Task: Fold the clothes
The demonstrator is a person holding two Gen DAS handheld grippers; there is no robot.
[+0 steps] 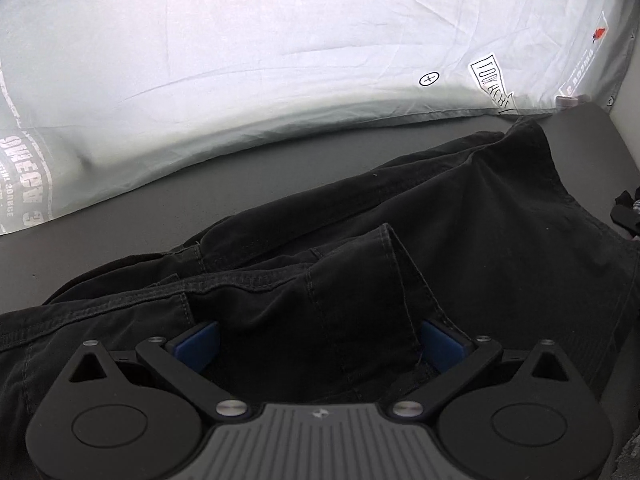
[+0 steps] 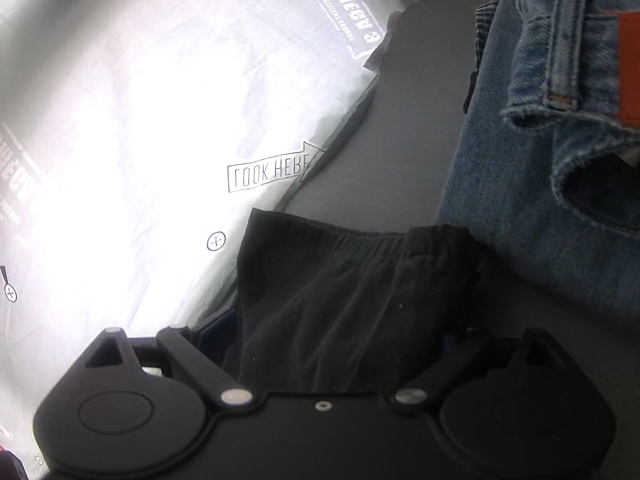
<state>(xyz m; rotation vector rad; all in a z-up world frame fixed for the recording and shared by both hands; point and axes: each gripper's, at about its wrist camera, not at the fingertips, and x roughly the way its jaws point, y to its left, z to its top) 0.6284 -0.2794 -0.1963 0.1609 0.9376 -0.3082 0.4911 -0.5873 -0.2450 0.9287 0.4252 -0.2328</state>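
Note:
A black garment (image 1: 400, 220) lies crumpled on a grey surface (image 1: 280, 168), its stitched seams and folds showing. My left gripper (image 1: 318, 340) points down at it, jaws wide, and a raised fold of the cloth sits between the blue pads (image 1: 198, 342) without being pinched. In the right wrist view the same black garment (image 2: 352, 280) shows its gathered elastic waistband. My right gripper (image 2: 334, 332) stands wide with that waistband end lying between and over its fingers. The cloth mostly hides its pads, and no pinch shows.
A white printed bed cover (image 1: 240, 40) (image 2: 120, 120) bulges along the far side of the grey surface (image 2: 392, 120). Blue jeans (image 2: 540, 140) with an orange patch lie at the right, over a checked cloth. A dark item (image 1: 626, 212) sits at the right edge.

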